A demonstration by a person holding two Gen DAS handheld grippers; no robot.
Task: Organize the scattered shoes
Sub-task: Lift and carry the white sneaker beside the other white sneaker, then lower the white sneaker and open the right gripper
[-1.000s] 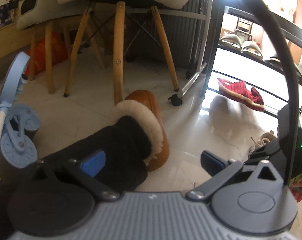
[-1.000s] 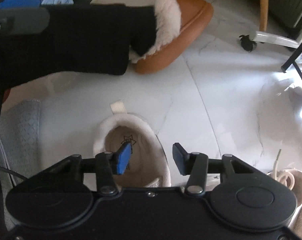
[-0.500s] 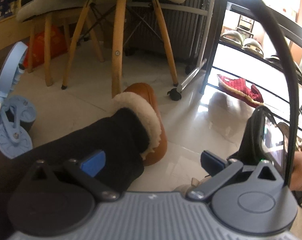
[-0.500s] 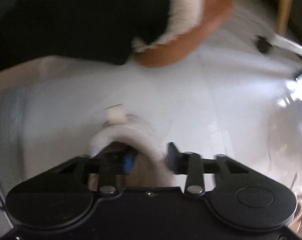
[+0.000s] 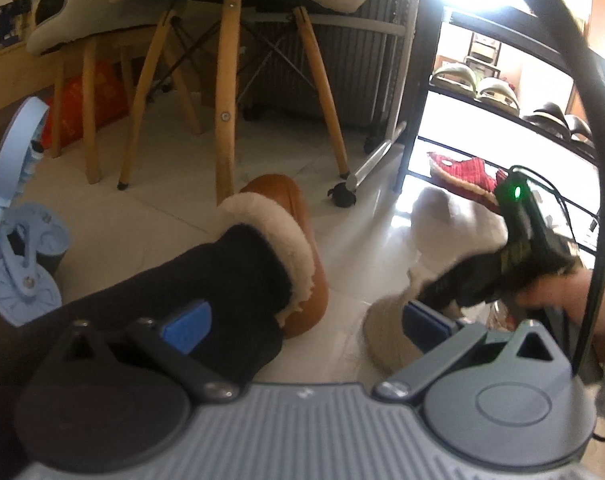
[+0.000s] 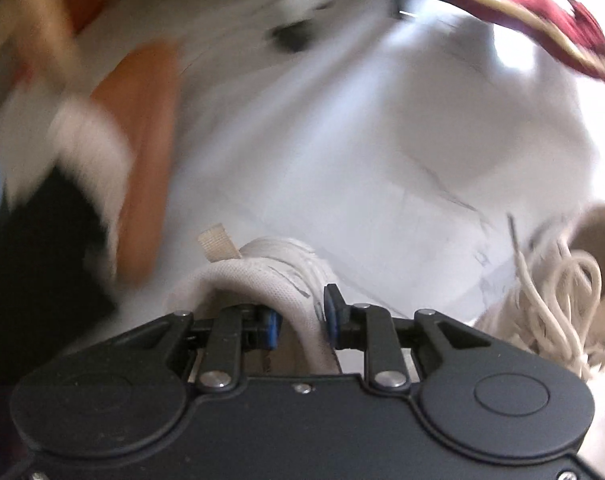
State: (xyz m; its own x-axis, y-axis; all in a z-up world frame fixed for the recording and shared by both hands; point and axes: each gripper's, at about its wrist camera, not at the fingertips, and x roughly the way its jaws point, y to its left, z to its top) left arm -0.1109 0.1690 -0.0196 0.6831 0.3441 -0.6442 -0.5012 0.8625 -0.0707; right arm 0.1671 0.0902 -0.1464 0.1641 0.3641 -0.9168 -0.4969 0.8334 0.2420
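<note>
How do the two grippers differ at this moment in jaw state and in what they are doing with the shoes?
The right gripper is shut on the collar of the cream sneaker, one pad inside and one outside; the left gripper stands wide open, pads pressing on nothing. The right gripper's view is motion-blurred; the left gripper's view is mostly sharp, with the tan fur-lined slipper ahead on the floor. Both point down towards the floor.

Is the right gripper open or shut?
Shut: the right gripper pinches the white sneaker's collar between its blue pads.
</note>
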